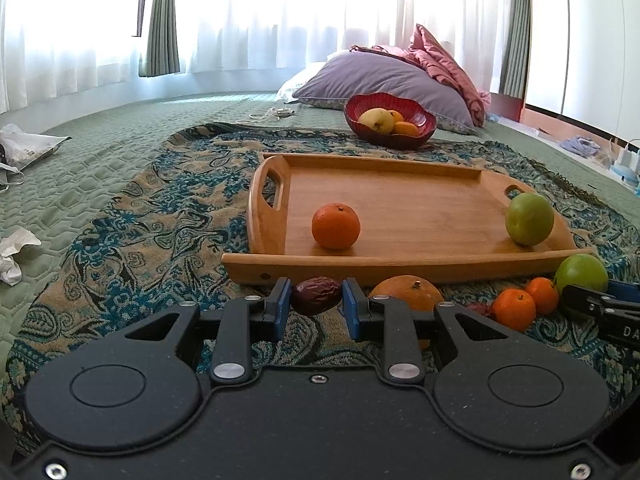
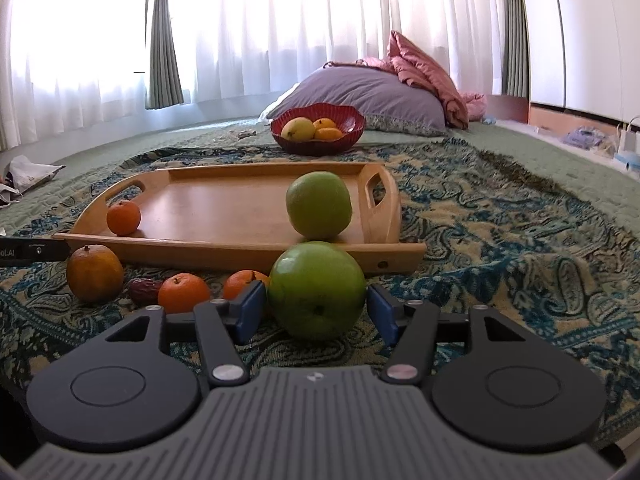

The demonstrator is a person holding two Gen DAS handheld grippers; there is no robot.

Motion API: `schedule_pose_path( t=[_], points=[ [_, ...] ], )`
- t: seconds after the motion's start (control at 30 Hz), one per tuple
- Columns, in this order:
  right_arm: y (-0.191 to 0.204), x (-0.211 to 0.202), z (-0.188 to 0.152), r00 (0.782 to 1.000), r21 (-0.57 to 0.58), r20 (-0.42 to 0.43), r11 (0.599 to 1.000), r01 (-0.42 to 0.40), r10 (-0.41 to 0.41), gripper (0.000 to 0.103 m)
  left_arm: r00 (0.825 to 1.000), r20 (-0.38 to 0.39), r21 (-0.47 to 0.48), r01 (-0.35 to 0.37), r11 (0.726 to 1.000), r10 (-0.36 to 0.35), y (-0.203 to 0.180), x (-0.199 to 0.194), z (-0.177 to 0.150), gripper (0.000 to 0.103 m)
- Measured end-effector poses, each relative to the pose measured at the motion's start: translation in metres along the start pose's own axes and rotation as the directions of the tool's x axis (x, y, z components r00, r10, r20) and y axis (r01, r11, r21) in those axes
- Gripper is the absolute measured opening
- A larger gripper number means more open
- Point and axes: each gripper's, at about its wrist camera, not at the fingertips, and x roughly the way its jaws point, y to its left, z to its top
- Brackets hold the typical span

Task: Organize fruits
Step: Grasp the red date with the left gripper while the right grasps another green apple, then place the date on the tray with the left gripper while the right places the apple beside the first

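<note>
left gripper [image 1: 316, 304] clamped on a dark wrinkled date [image 1: 315, 295], blue pads pressing either side, held just in front of the near rail of the wooden tray [image 1: 400, 264]

right gripper [image 2: 316, 312] spread around a green apple [image 2: 317, 295] resting on the patterned cloth [image 2: 500, 240]; left pad at or very near the skin, a sliver of gap on the right; cannot tell for sure about contact, but no firm squeeze showing

on the tray: a small orange [image 1: 336, 226] toward the left half, a second green apple [image 1: 529, 219] near the right handle cutout

on the cloth in front of the tray, between the two grippers: a large dull orange [image 2: 94, 273], another date [image 2: 144, 290] just beside it, two small tangerines [image 2: 184, 293] close together, the further one [image 2: 244, 283] partly hidden behind the right gripper's left finger

beyond the tray, a red fluted bowl [image 2: 352, 128] holding a yellow pear-like fruit [image 2: 298, 130] and a couple of small oranges, set on the green quilted bedspread [image 1: 100, 152]

behind the bowl, a lilac pillow [image 1: 380, 76] with a pink quilt [image 1: 440, 60] heaped against it; white sheer curtains [image 1: 280, 12] bright with daylight along the back

crumpled paper [image 1: 12, 252] and a plastic bag [image 1: 28, 148] lying at the far left of the bedspread
</note>
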Motion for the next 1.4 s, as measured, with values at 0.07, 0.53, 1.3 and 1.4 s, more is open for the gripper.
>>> schedule_pose_path(
  t=[0.07, 0.53, 1.3, 1.4],
  points=[
    [-0.003, 0.006, 0.001, 1.000, 0.023, -0.013, 1.000, -0.010, 0.010, 0.072, 1.000, -0.001, -0.002, 0.000, 1.000, 0.000, 0.000, 0.000, 0.000, 0.026],
    [-0.015, 0.017, 0.009, 0.998, 0.148, -0.030, 0.988, -0.049, 0.054, 0.059, 1.000, 0.001, -0.001, 0.005, 1.000, -0.005, 0.001, 0.007, 0.008, 0.026],
    [-0.040, 0.071, 0.129, 0.996, 0.227, -0.048, 0.972, -0.065, 0.077, 0.059, 0.994, -0.077, -0.009, 0.083, 0.997, -0.083, 0.002, 0.098, 0.123, 0.026],
    [-0.040, 0.097, 0.135, 0.992, 0.226, -0.102, 0.973, -0.052, 0.077, 0.059, 0.989, -0.118, -0.003, 0.093, 0.996, -0.093, 0.001, 0.120, 0.128, 0.026]
  ],
)
